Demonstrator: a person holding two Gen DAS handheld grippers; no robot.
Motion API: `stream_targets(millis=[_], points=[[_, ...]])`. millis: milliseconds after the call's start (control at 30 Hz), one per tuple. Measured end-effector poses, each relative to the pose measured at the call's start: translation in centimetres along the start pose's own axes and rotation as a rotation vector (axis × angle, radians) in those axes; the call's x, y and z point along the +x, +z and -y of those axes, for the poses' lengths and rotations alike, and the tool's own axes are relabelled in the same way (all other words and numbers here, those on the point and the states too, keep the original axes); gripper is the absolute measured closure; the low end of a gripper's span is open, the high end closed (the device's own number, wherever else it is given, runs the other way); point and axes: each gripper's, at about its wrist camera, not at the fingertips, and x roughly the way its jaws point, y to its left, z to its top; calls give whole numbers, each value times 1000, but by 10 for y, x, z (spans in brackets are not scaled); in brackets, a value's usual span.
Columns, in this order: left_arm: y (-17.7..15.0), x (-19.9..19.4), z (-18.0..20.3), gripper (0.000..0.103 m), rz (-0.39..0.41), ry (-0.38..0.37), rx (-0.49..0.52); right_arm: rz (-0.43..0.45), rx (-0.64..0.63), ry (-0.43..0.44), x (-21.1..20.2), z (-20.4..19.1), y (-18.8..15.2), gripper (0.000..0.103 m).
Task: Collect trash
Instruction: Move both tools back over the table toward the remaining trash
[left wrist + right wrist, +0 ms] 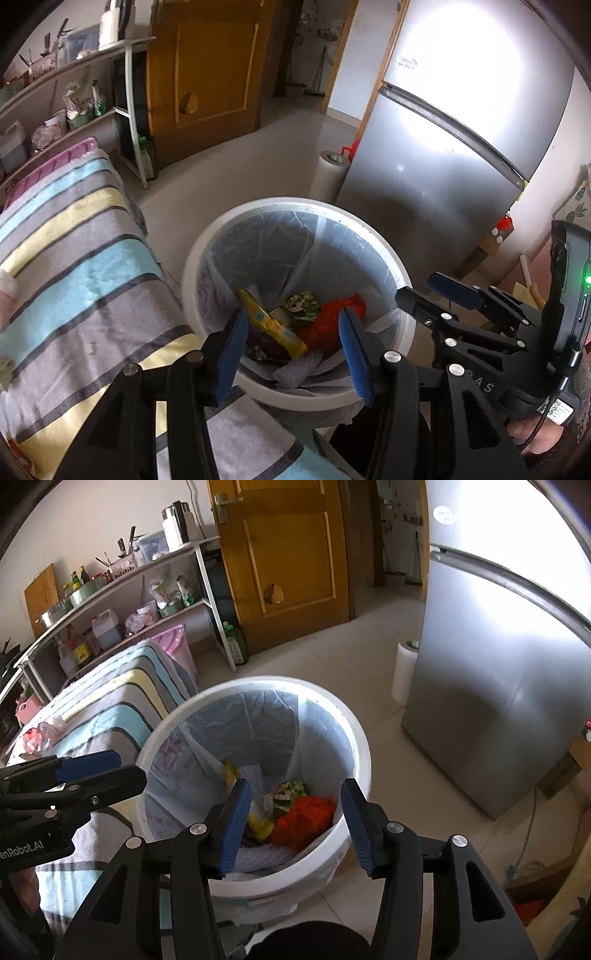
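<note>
A white bin (pixel 280 205) (pixel 258 683) with a clear liner stands on the floor beside the striped table. Inside lie a yellow wrapper (pixel 273 326) (pixel 258 823), a green wrapper (pixel 301 304) (pixel 290 792), an orange crumpled piece (pixel 332 317) (pixel 306 819) and a white foam net (pixel 299 367) (pixel 258 856). My left gripper (pixel 293 321) (pixel 129 764) hangs open over the bin's near side with nothing between its blue pads. My right gripper (pixel 295 790) (pixel 417 288) is also open and empty above the bin, to the right of the left one.
A table under a striped cloth (pixel 74 258) (pixel 110 709) touches the bin's left side, with a pink bag (pixel 40 734) on it. A silver fridge (pixel 443 166) and a paper roll (pixel 328 173) stand behind the bin. Shelves (pixel 147 590) and a wooden door (pixel 288 554) line the back.
</note>
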Motion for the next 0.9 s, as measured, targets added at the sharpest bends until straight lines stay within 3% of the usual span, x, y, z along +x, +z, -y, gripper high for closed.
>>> stream_targets(millis=[367, 733, 900], points=[[-9, -44, -22, 48, 85, 51, -22, 69, -19, 28, -28, -27, 3, 51], [-33, -84, -59, 46, 155, 91, -90, 128, -68, 114, -45, -70, 5, 51], [-52, -103, -85, 44, 175, 159, -133, 132, -108, 167, -45, -97, 5, 51]])
